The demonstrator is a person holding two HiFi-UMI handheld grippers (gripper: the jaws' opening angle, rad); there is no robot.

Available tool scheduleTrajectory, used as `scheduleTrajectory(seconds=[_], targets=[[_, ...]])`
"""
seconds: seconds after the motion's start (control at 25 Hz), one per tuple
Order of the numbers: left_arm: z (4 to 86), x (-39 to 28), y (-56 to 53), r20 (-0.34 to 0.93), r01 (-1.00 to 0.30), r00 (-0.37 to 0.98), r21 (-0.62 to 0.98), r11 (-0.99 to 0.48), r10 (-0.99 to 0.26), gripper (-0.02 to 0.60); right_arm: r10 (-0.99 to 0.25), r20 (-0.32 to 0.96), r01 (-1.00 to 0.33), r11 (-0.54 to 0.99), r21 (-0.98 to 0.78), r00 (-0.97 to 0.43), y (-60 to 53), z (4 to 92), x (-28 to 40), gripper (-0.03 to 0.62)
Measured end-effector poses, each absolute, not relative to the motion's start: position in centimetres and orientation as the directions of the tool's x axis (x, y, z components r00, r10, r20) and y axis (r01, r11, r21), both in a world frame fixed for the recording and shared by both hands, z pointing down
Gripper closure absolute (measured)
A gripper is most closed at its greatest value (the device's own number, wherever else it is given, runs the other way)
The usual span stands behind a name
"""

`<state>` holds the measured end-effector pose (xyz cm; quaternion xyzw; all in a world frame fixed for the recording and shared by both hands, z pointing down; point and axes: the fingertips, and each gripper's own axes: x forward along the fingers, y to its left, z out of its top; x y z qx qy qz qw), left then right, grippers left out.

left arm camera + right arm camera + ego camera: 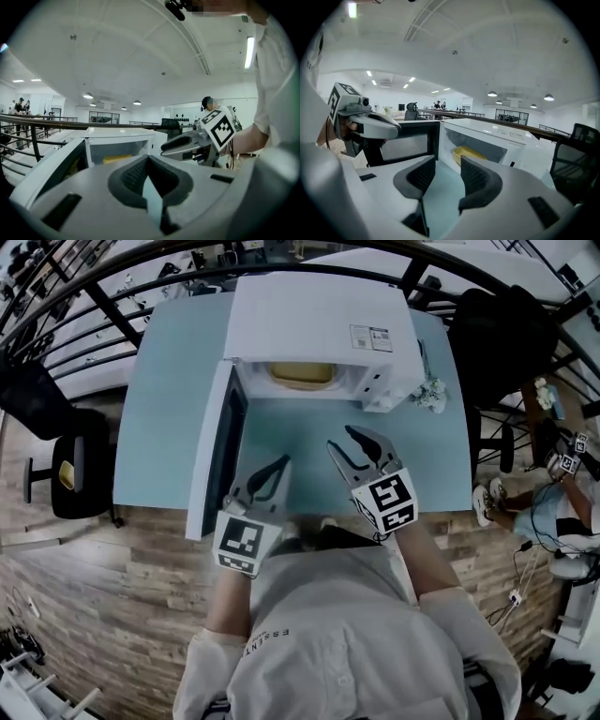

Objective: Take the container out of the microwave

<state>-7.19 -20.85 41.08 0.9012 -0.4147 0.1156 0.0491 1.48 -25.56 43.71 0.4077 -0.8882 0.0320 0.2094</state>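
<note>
The white microwave (319, 320) stands at the back of the pale blue table (173, 399) with its door (217, 451) swung open to the left. Inside it lies a shallow yellow container (302, 374), which also shows in the left gripper view (117, 159) and the right gripper view (469, 153). Both grippers hover over the table in front of the opening, short of the cavity. My left gripper (281, 468) (149, 164) has its jaws closed together, holding nothing. My right gripper (339, 436) (446, 164) is open and empty, pointing at the container.
A small white bunch of flowers (431, 395) lies beside the microwave's right front corner. A black chair (70, 465) stands left of the table and another (497, 334) at the back right. Black railings (84, 296) curve behind. A person (562, 512) sits at the far right.
</note>
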Motion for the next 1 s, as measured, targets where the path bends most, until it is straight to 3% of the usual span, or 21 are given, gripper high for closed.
scheduleTrajectory(seconds=[0.56,1.0], targets=[[42.9,-8.9,-24.4,0.32,-0.897,0.419,0.003,-0.441,-0.85,0.588,-0.512,0.62,-0.491,0.842,0.226,-0.594,-35.5,49.9,-2.2,0.424],[45.3,-10.7,-25.0,0.396,-0.937,0.328,0.022,-0.349,-0.857,0.588,-0.533,0.707,-0.316,0.846,0.43,-0.464,-41.9,55.2,-4.8,0.424]])
